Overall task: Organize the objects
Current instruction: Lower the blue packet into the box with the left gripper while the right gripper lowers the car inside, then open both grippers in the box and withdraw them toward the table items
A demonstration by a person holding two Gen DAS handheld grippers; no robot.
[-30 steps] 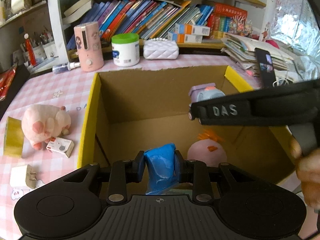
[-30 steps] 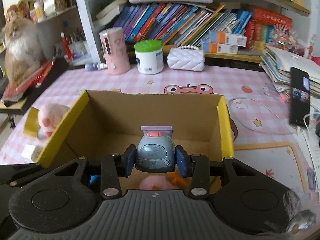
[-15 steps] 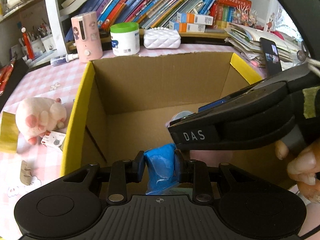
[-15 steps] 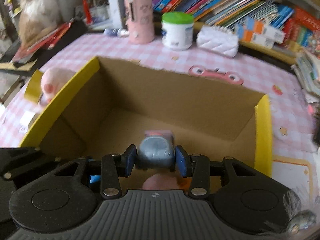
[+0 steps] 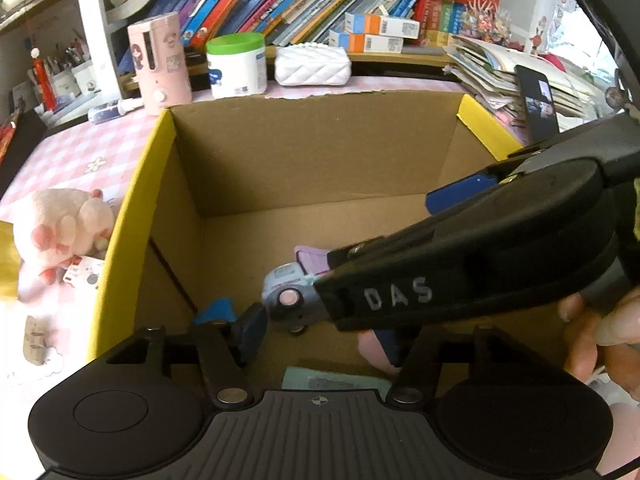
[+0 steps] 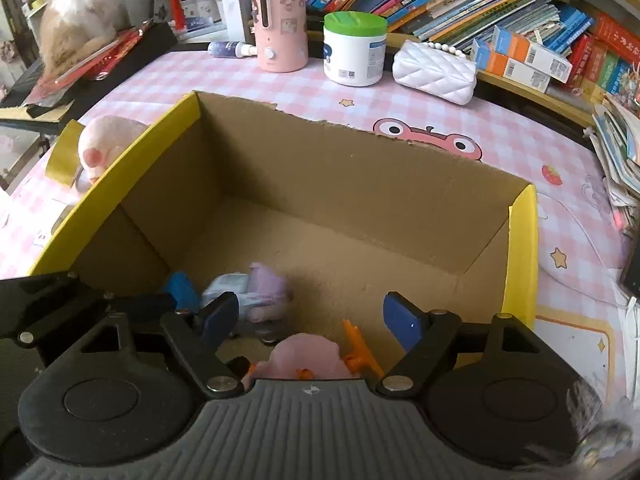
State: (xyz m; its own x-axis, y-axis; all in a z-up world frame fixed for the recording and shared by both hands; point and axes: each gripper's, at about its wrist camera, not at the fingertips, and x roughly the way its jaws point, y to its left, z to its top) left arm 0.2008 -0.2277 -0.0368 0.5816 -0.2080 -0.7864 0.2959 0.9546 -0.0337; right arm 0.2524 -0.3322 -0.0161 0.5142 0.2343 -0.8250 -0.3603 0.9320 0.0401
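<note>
Both grippers' jaws, a second ago clamped, are opening. The blue packet has left the left gripper; the toy car has dropped from the right gripper onto the cardboard box floor.

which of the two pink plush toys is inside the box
The pink plush with orange bits, lying in the cardboard box near the claws. The pink pig plush sits outside on the table.

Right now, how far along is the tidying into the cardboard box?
Done: the toy car, the blue item and a pink plush with orange bits lie in the cardboard box.
In hand: nothing; the left gripper and right gripper are both opening with no pad pressing anything.
Left: the pink pig plush and small white box beside the box.
</note>
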